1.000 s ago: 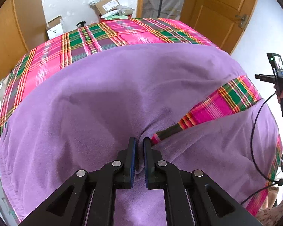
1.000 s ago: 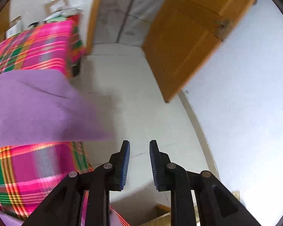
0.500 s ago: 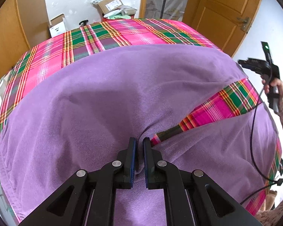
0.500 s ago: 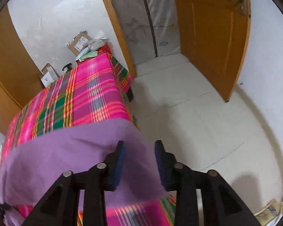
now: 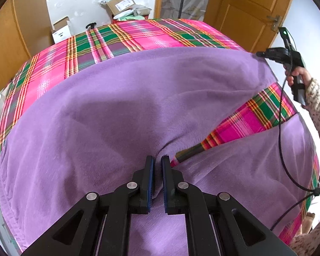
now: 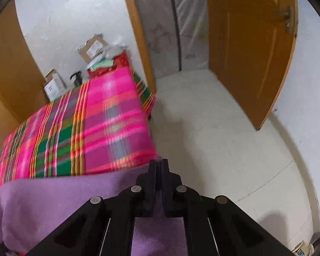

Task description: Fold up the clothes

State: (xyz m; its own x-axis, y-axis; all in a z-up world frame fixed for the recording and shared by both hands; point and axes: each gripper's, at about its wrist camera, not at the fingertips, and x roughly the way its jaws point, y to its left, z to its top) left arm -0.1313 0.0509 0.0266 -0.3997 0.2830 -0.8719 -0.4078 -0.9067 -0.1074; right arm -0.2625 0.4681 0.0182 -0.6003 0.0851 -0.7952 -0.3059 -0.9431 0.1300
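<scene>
A large purple fleece garment (image 5: 121,115) lies spread over a bed with a pink and green plaid cover (image 5: 125,38). My left gripper (image 5: 157,162) is shut on a pinch of the purple fleece near the fork between its two parts. In the right wrist view my right gripper (image 6: 159,163) is shut on the far right corner of the purple garment (image 6: 53,196), at the bed's right edge. From the left wrist view the right gripper (image 5: 261,54) shows at the garment's far right corner, held by a hand (image 5: 296,74) in a patterned sleeve.
Cardboard boxes (image 5: 119,2) and a white box (image 5: 60,32) sit beyond the bed's far end. An orange wooden door (image 6: 251,49) stands open at the right, with pale tiled floor (image 6: 213,128) beside the bed. A black cable (image 5: 281,140) trails across the garment's right side.
My right gripper swung from over the floor to the garment's far right corner and shut on it. The left gripper kept its hold and barely moved.
</scene>
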